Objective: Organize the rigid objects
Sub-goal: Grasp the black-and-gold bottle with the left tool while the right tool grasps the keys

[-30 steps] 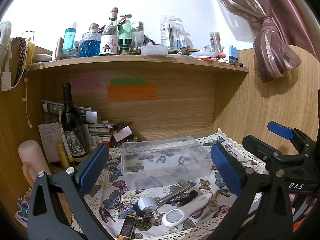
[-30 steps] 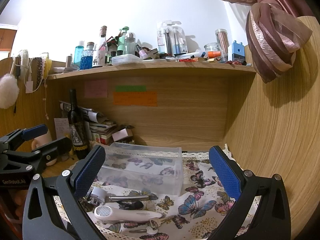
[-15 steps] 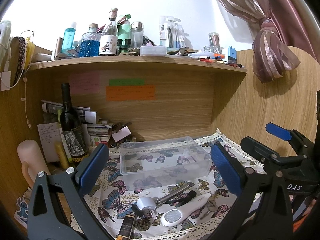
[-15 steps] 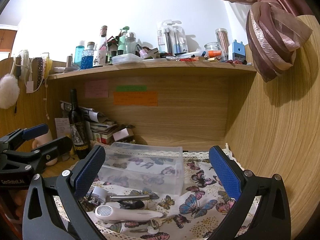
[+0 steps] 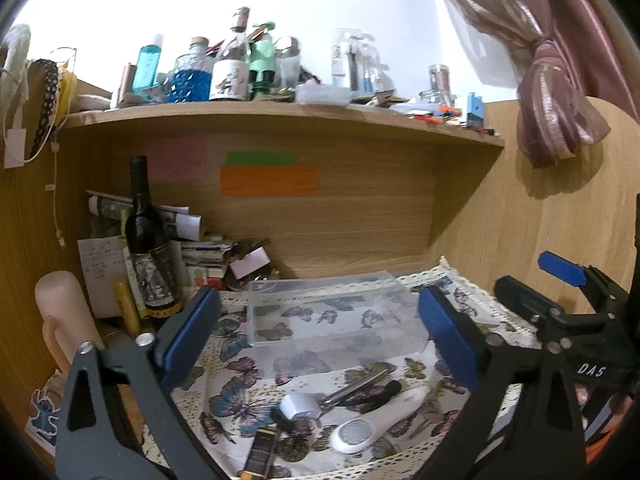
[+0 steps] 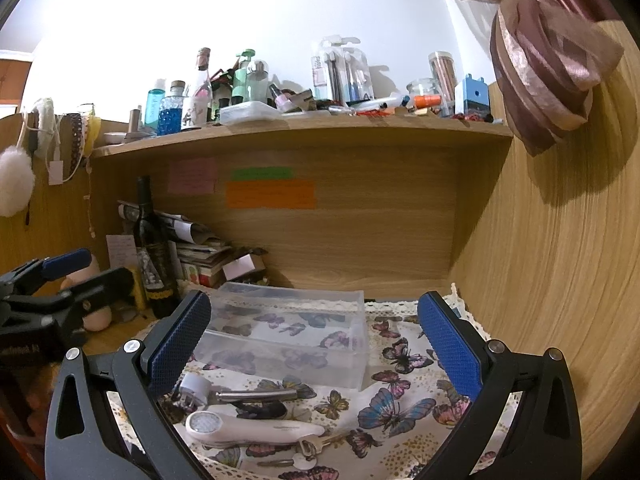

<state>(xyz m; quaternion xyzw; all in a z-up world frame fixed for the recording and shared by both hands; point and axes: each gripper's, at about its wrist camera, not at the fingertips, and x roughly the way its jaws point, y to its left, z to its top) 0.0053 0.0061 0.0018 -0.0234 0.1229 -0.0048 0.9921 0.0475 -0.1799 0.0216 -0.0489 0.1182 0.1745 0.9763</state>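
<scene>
On the desk (image 5: 472, 308) nothing has moved; the clear box (image 5: 328, 320) stays empty. My left hand-held gripper (image 5: 320, 336) and right hand-held gripper (image 6: 314, 344) still hang wide open, so no sorting has begun.

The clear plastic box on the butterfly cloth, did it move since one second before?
No. The clear plastic box sits in the same spot against the dark wine bottle.

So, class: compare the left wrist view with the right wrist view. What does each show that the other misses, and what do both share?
Only the left wrist view shows the black and gold rectangular case and the blue cartoon sticker.

Only the right wrist view shows the white fluffy pom-pom and the metal key.

Both share the empty clear plastic box, the dark wine bottle, the white handheld device and the butterfly-print cloth. Both grippers, left and right, are open.
</scene>
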